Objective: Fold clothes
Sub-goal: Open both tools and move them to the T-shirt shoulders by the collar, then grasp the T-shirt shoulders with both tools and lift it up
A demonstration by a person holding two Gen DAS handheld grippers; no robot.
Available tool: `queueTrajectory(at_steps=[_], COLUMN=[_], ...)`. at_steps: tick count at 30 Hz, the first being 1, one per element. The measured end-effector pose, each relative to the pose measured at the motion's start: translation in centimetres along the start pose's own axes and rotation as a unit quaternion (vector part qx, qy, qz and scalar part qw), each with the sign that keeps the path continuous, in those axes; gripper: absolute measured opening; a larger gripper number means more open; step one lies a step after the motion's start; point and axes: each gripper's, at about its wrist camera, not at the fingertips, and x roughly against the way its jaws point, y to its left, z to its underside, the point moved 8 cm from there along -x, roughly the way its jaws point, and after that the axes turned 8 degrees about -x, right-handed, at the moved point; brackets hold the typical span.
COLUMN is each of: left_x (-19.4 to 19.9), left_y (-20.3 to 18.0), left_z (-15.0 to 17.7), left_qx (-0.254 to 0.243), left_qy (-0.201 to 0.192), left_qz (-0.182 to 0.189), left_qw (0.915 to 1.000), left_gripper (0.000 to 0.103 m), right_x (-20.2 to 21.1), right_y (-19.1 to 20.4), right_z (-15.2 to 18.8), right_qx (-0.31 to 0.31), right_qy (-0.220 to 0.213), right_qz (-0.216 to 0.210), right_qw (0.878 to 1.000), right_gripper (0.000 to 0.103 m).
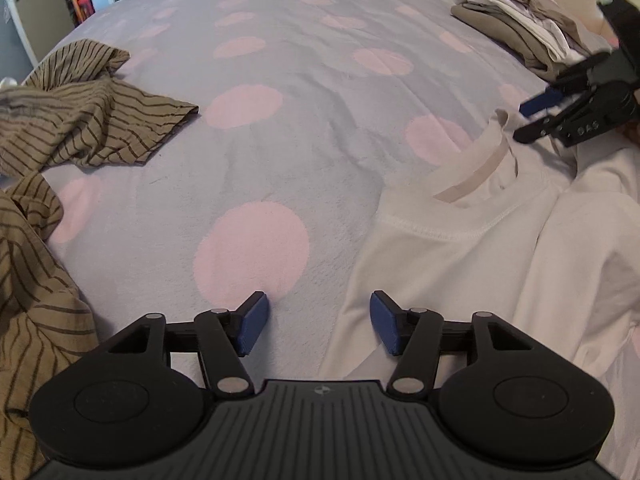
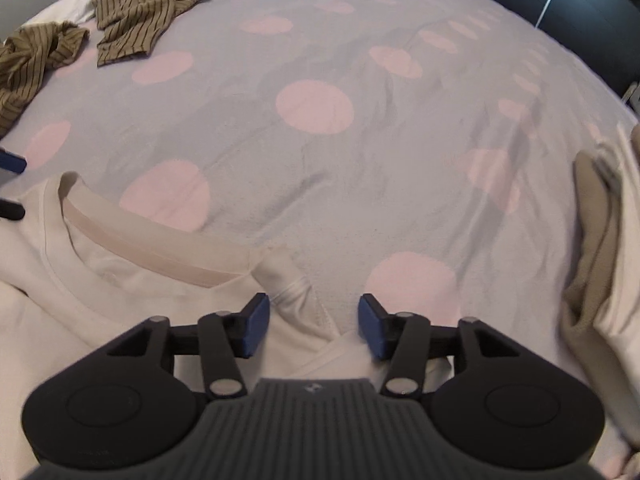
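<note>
A white T-shirt (image 1: 480, 240) lies on a bed whose grey bedspread (image 1: 280, 140) carries pink dots. Its collar (image 2: 160, 240) faces the middle of the bed, where a wide stretch of bedspread lies bare. A crumpled olive striped garment (image 1: 80, 120) sits at the bed's left side, and a stack of folded clothes (image 1: 520, 28) at the far right edge.

The left tool (image 1: 318, 322) hovers low over the shirt's left edge, jaws apart and holding nothing: one pad is above the bedspread, the other above the white cloth. The right tool (image 2: 314, 324) also has its jaws spread, with a bunched fold of shirt fabric beside the collar rising between the pads, not pinched.
</note>
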Motion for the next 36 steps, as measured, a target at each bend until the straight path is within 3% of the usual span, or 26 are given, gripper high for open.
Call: queueTrajectory(at_steps=[2, 6, 8, 10, 12, 16, 21, 27, 36], left_x=[0.0, 0.0, 0.1, 0.3, 0.6, 2.5, 7.7, 16.9, 32.5], left_y=[-0.4, -2.1, -2.5, -2.8, -3.1, -3.1, -2.1, -2.5, -5.6], left_z=[-0.1, -0.3, -0.4, -0.5, -0.6, -1.4, -4.4, -8.1, -12.5], left_qx=[-0.002, -0.034, -0.038, -0.041, -0.045, -0.035, 0.001, 0.019, -0.008], left_qy=[-0.004, -0.006, -0.005, -0.004, -0.008, -0.036, -0.113, -0.226, -0.386], left_qz=[0.002, 0.002, 0.002, -0.003, -0.003, -0.020, -0.055, -0.094, -0.115], left_qw=[1.0000, 0.9994, 0.9993, 0.9991, 0.9989, 0.9985, 0.9921, 0.9694, 0.9152], left_gripper=[0.056, 0.048, 0.039, 0.016, 0.002, 0.002, 0.001, 0.001, 0.001], right_x=[-0.4, 0.1, 0.3, 0.7, 1.5, 4.7, 10.7, 20.9, 39.5], right_y=[-0.3, 0.2, 0.7, 1.0, 0.9, 1.0, 1.6, 3.2, 5.9], right_z=[0.0, 0.2, 0.2, 0.1, -0.1, -0.9, -1.8, -2.4, -0.9], right_qx=[-0.019, -0.011, -0.003, -0.001, -0.004, -0.002, -0.003, -0.011, 0.000], right_qy=[-0.005, -0.006, -0.004, -0.006, -0.015, -0.044, -0.102, -0.209, -0.378], right_qz=[-0.015, -0.032, -0.035, -0.027, -0.021, -0.011, 0.015, 0.054, 0.125], right_qw=[1.000, 0.999, 0.999, 1.000, 1.000, 0.999, 0.995, 0.976, 0.917], right_gripper=[0.054, 0.035, 0.021, 0.012, 0.008, 0.007, 0.007, 0.006, 0.006])
